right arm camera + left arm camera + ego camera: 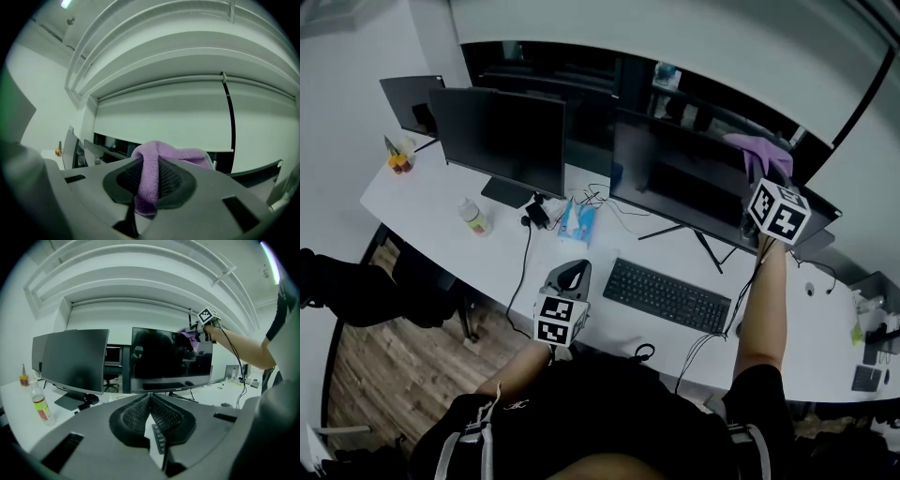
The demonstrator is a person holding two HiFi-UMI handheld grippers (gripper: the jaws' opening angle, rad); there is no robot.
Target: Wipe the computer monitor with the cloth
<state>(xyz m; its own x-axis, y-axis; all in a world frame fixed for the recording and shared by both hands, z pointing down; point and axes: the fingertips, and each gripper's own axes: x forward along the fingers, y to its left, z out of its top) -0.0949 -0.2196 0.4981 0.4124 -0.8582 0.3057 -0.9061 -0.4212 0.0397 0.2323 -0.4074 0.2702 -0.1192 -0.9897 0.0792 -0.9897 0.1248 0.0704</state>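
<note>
A purple cloth (151, 178) is pinched in my right gripper (149, 172), which is shut on it. In the head view the cloth (757, 150) rests at the top right edge of the wide dark monitor (675, 178), with the right gripper (766, 178) raised there. From the left gripper view, the cloth (187, 337) meets the upper right corner of that monitor (164, 362). My left gripper (571, 277) hovers low over the desk's front edge; its jaws (150, 404) are pressed together with nothing in them.
A second monitor (502, 141) stands left of the wide one, a third screen (412, 101) beyond it. A black keyboard (666, 295), a bottle (473, 217), a tissue pack (577, 222) and cables lie on the white desk (422, 202). A black chair (356, 291) sits at left.
</note>
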